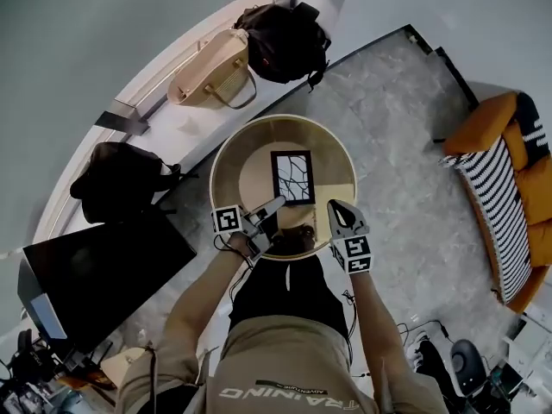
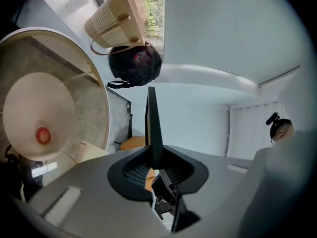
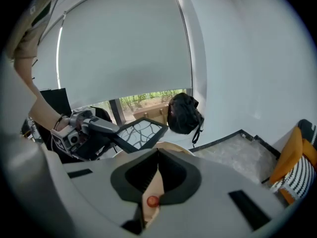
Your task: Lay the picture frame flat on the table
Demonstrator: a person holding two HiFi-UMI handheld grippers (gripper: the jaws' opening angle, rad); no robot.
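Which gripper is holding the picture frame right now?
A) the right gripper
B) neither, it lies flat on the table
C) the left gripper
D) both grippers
C: the left gripper is shut on the edge of the picture frame, holding it tilted above the round table; the right gripper has nothing between its jaws.

The left claw (image 1: 274,205) is pale grey with dark inner faces. Behind its jaws sits a white cube (image 1: 227,220) printed with black square markers, and thin dark cables (image 1: 224,246) loop just behind that. The right claw (image 1: 338,207) matches, its marker cube (image 1: 356,254) at the rear. The person wears a khaki short-sleeved shirt (image 1: 285,360) with white lettering and a dark wristband (image 3: 60,120).
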